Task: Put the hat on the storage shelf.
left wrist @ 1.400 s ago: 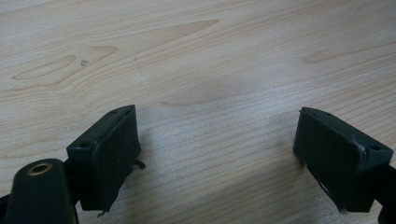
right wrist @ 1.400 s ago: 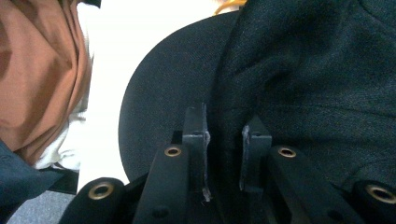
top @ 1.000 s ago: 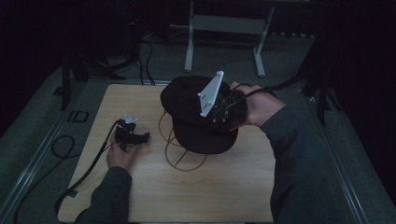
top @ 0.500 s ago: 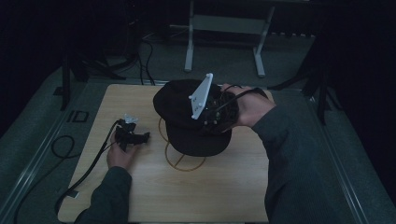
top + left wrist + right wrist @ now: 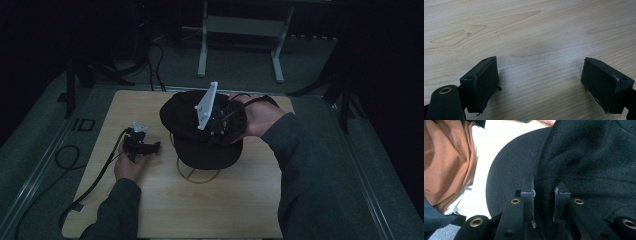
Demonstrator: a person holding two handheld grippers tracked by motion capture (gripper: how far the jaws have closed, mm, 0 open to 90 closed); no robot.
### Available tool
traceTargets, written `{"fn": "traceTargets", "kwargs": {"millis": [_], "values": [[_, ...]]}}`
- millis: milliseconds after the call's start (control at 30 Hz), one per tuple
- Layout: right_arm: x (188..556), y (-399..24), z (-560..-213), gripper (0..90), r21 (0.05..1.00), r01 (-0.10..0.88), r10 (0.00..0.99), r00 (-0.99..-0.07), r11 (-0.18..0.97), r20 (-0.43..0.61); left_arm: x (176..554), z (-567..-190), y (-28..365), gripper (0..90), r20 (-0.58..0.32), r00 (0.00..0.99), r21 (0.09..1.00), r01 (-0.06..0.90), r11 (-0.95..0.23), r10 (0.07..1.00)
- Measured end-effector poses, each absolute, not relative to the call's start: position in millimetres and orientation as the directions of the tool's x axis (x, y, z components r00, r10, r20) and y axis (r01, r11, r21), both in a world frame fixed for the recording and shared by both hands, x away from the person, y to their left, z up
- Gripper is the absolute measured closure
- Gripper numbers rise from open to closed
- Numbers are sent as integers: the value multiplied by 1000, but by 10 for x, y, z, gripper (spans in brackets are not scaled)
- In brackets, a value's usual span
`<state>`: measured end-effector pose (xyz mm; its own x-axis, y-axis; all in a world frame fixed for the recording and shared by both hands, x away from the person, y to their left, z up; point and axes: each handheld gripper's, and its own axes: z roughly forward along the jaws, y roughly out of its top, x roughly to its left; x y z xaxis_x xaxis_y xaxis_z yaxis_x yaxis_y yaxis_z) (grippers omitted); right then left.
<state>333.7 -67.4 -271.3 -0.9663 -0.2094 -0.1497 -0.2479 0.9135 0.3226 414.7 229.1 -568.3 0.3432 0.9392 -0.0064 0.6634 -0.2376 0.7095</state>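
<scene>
Right gripper (image 5: 544,202) clenched on black cap (image 5: 192,122), frame centre, above a wire stand (image 5: 197,174) — left gripper (image 5: 540,82) spread wide, empty, over wooden table (image 5: 240,200).

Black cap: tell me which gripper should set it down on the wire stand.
Right. The right gripper is shut on the black cap above the wire stand; the left gripper rests open on the table.
</scene>
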Motion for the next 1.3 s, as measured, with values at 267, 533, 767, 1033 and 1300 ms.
{"fn": "traceTargets", "kwargs": {"millis": [267, 533, 767, 1033, 1300], "values": [[3366, -643, -2779, 757, 318, -242, -207, -968, 917, -140, 4147, -5682, 2291, 139, -9, 343, 709, 664, -236, 939], [3402, -604, -2820, 756, 309, -238, -204, -969, 921, -137, 4147, -5684, 2289, 139, -8, 342, 711, 663, -235, 940], [3444, -600, -2857, 752, 319, -229, -196, -972, 920, -132, 4147, -5684, 2289, 139, -8, 342, 711, 663, -235, 940], [3489, -625, -2897, 748, 329, -217, -186, -975, 919, -124, 4147, -5684, 2289, 139, -8, 341, 711, 663, -235, 940], [3517, -595, -2926, 729, 333, -214, -184, -976, 918, -120, 4147, -5683, 2290, 139, -8, 342, 711, 663, -235, 940]]}}
